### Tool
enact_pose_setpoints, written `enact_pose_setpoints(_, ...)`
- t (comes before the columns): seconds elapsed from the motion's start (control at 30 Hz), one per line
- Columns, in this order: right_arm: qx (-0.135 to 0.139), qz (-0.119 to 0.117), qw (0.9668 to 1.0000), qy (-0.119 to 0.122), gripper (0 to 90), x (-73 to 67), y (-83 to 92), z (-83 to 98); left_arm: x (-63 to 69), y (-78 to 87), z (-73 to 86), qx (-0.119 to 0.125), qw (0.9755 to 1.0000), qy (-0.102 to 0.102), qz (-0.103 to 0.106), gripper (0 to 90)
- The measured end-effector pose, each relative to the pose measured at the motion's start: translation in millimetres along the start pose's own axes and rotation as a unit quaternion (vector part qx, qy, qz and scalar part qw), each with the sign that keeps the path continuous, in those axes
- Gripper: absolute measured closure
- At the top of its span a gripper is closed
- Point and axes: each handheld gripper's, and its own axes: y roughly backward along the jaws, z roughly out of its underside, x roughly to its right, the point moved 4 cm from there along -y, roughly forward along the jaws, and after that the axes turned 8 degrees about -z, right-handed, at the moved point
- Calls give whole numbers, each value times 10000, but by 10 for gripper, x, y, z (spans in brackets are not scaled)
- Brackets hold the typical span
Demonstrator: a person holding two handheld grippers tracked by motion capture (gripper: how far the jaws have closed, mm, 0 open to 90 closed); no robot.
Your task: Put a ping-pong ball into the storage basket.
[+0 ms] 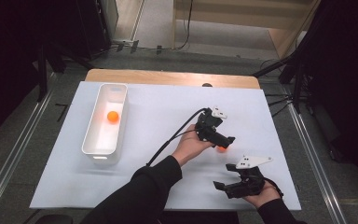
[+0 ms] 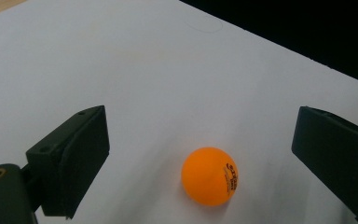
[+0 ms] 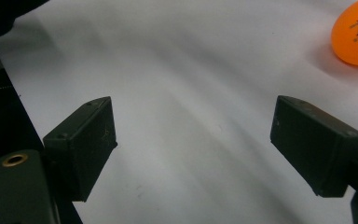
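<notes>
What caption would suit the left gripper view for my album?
Open left gripper over a white sheet, an orange ping-pong ball resting between its black fingers.

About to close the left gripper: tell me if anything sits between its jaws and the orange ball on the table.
Nothing visible does. The left gripper is open, and the orange ball lies on the white sheet between its jaws, untouched by either.

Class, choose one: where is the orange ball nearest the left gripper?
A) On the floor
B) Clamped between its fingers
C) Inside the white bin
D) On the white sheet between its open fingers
D: the orange ball rests on the white sheet, with a gap to each of the left gripper fingers.
</notes>
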Motion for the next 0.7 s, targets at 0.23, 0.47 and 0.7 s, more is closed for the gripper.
enact_pose_setpoints(0.23,-16,-17,10000,-16,128,-9,-6,-1,24,-58,49,-60,10000,-69,-38,45)
enact_pose_setpoints(0.47,-26,-16,10000,3,128,-8,-17,-1,30,-101,100,-1,9999,-89,-56,45)
enact_pose_setpoints(0.7,-26,-23,10000,-2,128,-9,-18,-1,52,-158,164,-107,9998,-127,-67,45)
